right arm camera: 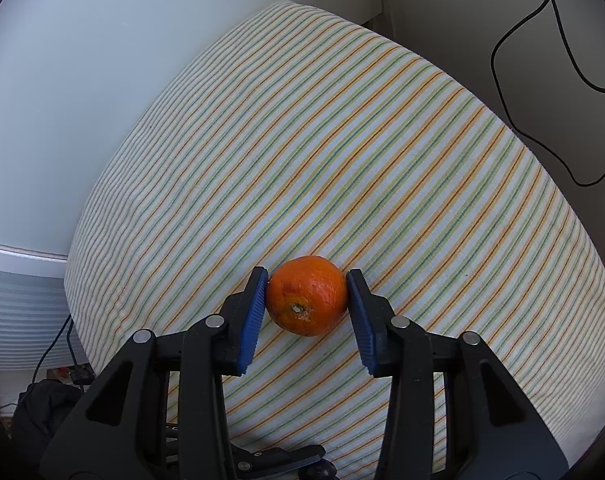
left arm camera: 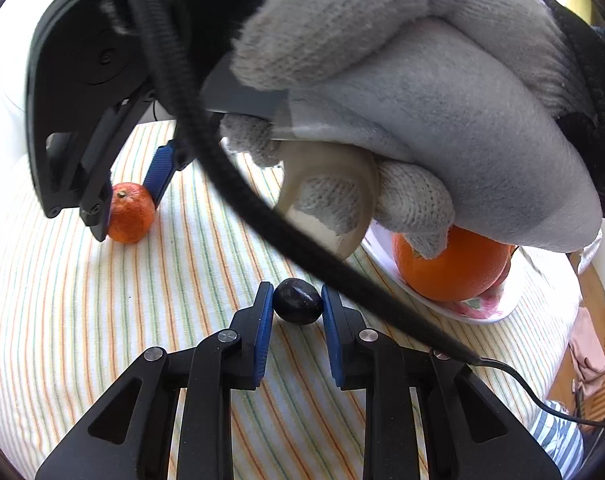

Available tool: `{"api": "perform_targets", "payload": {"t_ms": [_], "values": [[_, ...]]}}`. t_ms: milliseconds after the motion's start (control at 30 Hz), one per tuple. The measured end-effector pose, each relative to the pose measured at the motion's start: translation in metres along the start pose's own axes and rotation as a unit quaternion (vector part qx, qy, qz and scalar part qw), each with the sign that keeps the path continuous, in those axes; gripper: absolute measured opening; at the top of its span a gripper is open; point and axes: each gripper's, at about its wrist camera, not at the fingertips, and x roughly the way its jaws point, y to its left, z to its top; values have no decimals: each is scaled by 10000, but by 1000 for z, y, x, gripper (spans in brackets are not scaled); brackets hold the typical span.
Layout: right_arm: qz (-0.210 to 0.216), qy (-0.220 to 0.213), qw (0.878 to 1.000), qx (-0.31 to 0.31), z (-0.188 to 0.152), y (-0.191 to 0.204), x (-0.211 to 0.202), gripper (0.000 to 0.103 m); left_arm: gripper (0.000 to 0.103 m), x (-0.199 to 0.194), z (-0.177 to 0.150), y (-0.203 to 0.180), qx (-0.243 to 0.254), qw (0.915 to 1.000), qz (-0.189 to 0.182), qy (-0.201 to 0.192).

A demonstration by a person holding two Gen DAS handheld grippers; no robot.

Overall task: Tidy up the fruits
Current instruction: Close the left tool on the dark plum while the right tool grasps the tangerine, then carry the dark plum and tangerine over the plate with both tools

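A small dark plum (left arm camera: 297, 306) lies on the striped tablecloth (left arm camera: 102, 320) between the blue pads of my left gripper (left arm camera: 297, 312), which is shut on it. A small tangerine (right arm camera: 307, 295) sits on the cloth (right arm camera: 342, 160) between the pads of my right gripper (right arm camera: 307, 304), which is shut on it. The same tangerine (left arm camera: 129, 213) and right gripper (left arm camera: 131, 200) show at the left of the left wrist view. A large orange (left arm camera: 456, 266) rests on a white floral plate (left arm camera: 478, 310) at the right, partly hidden by the gloved hand (left arm camera: 422, 100).
The gloved hand and a black cable (left arm camera: 262, 216) fill the upper part of the left wrist view. The cloth-covered table drops off at its left edge (right arm camera: 74, 264). Black cables (right arm camera: 542, 80) hang on the wall behind it.
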Motion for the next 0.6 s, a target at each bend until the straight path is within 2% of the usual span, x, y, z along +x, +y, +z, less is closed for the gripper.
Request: {"api": "perform_targets", "payload": {"t_ms": [267, 600], "values": [[26, -159, 9999, -3, -8, -3, -16, 42, 22, -16, -3, 7, -134, 9998, 107, -106], [103, -555, 9984, -41, -24, 7, -58, 42, 22, -50, -13, 12, -314, 9989, 139, -327]]}}
